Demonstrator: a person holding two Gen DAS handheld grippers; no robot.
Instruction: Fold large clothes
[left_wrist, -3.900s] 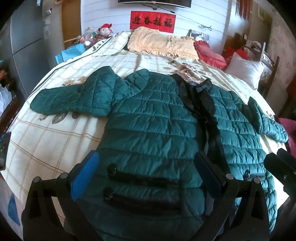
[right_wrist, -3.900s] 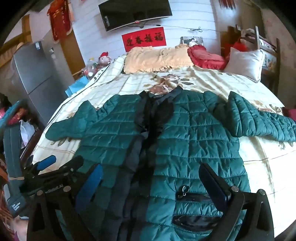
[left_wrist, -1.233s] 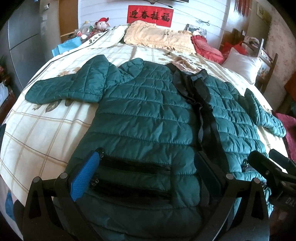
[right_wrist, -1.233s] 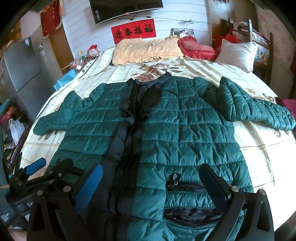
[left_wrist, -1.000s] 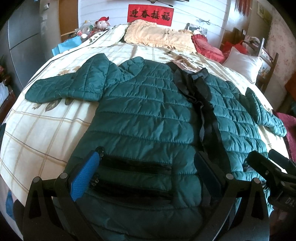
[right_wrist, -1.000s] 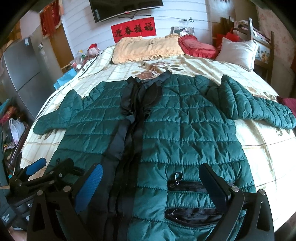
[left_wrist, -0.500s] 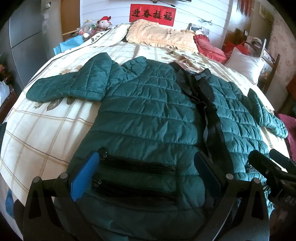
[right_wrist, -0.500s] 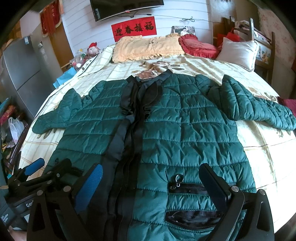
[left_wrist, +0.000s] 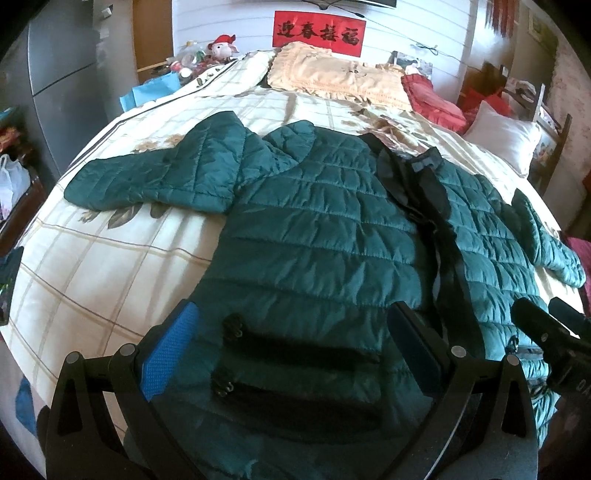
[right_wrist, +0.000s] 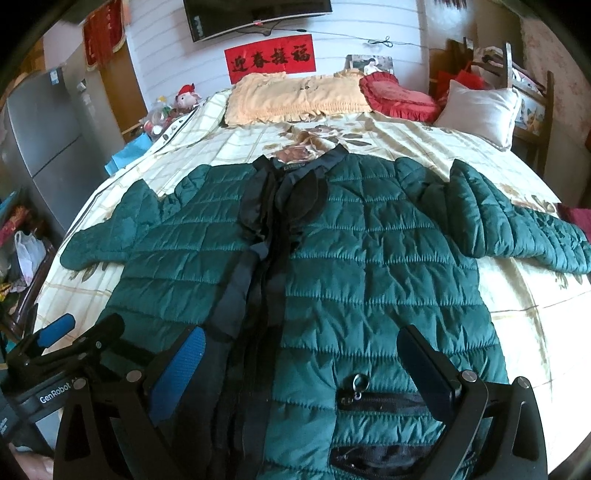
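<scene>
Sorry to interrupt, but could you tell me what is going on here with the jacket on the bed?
A person holds a two-finger gripper in each hand over a green quilted jacket spread front-up on a bed, sleeves out to both sides. The left gripper and the right gripper both hover open above the jacket's hem near the pockets. Neither grips any fabric, so no fold has been made yet.

My left gripper (left_wrist: 295, 332) and right gripper (right_wrist: 303, 354) look alike — black frames with silver screws, one blue textured pad each; white "GenRobot" lettering marks the left one's body.
</scene>
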